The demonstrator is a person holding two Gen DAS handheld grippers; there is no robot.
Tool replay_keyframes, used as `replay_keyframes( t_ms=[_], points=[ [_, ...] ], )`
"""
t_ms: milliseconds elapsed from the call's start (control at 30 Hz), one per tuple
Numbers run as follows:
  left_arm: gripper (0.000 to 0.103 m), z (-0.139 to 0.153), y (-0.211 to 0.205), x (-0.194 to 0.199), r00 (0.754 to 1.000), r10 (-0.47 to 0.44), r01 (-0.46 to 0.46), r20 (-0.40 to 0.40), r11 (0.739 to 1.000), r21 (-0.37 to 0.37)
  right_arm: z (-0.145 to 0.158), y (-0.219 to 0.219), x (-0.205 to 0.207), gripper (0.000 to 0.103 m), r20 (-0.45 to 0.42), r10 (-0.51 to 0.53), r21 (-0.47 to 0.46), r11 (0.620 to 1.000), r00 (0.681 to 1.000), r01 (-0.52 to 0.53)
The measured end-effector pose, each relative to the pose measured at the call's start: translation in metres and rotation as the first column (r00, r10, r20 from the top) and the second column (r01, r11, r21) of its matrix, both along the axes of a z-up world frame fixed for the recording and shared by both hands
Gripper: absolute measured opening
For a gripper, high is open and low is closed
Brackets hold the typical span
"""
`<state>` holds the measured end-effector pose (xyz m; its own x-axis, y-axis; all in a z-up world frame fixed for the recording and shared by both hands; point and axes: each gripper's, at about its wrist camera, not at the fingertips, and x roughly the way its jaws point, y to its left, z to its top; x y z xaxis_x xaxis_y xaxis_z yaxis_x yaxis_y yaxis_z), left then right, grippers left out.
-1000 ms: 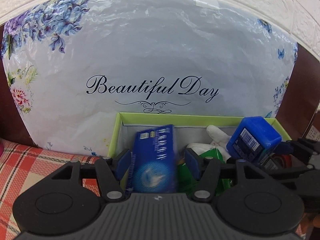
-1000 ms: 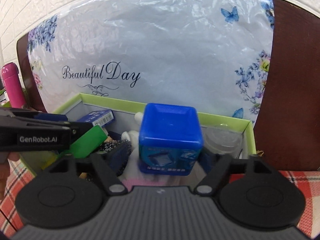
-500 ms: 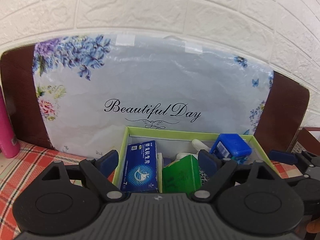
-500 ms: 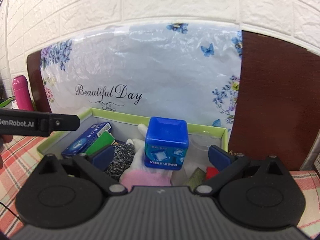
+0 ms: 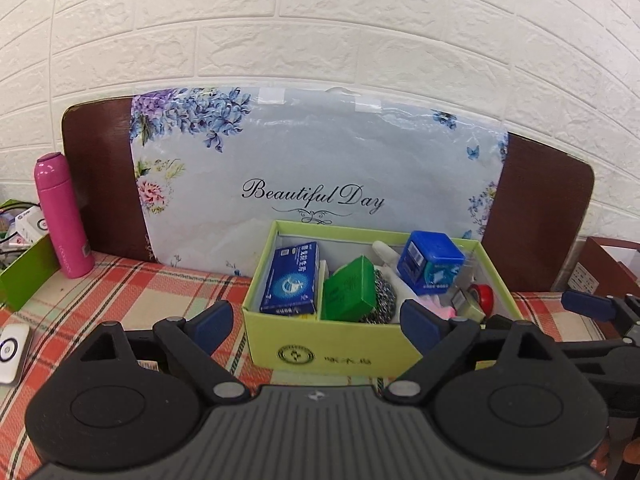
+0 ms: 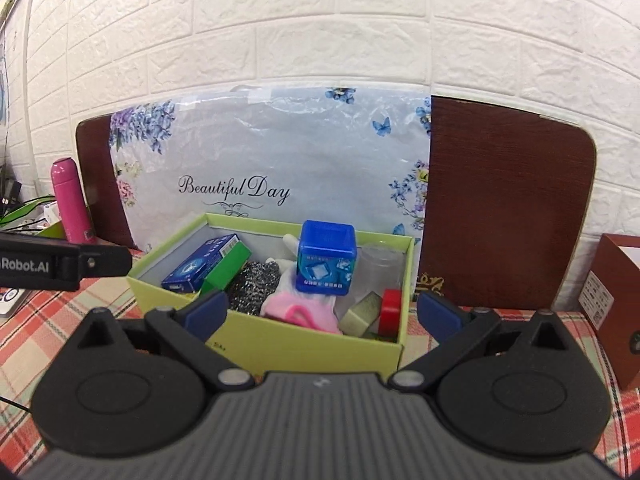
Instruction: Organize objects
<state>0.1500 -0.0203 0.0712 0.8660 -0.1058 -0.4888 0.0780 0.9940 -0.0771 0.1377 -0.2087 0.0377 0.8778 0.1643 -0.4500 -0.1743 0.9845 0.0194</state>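
A light-green open box (image 5: 360, 352) (image 6: 280, 340) stands on the checked tablecloth. Inside lie a flat blue carton (image 5: 290, 280) (image 6: 200, 266), a small green carton (image 5: 348, 290), a steel scourer (image 6: 254, 286), a blue cube-shaped tub (image 5: 432, 268) (image 6: 326, 260), a pink-and-white glove (image 6: 296, 308), a red tape roll (image 6: 390, 312) and a clear cup (image 6: 380, 268). My left gripper (image 5: 318, 320) hovers in front of the box, open and holding nothing. My right gripper (image 6: 323, 314) is also open and empty, just short of the box's front wall.
A floral plastic bag (image 5: 320, 168) leans on a brown board against the white brick wall behind the box. A pink bottle (image 5: 62, 216) and a green carton (image 5: 24, 272) stand at the left, a white device (image 5: 12, 348) lies near the left edge. A brown box (image 6: 616, 304) sits at the right.
Both grippers have drawn back and up from the box and spread their jaws wide. The flat blue carton and the blue tub, earlier between the fingers, now rest in the box.
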Motion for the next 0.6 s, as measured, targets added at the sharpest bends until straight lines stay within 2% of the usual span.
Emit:
replay_keyframes(
  t_ms=[600],
  points=[
    [0.093,-0.022,0.006,-0.083,0.997,0.041,-0.039,-0.060,0.999,0.028,-0.018,-0.004,-0.098,0.103,-0.047,-0.036,0.035,0.999,0.998,0.038]
  ],
)
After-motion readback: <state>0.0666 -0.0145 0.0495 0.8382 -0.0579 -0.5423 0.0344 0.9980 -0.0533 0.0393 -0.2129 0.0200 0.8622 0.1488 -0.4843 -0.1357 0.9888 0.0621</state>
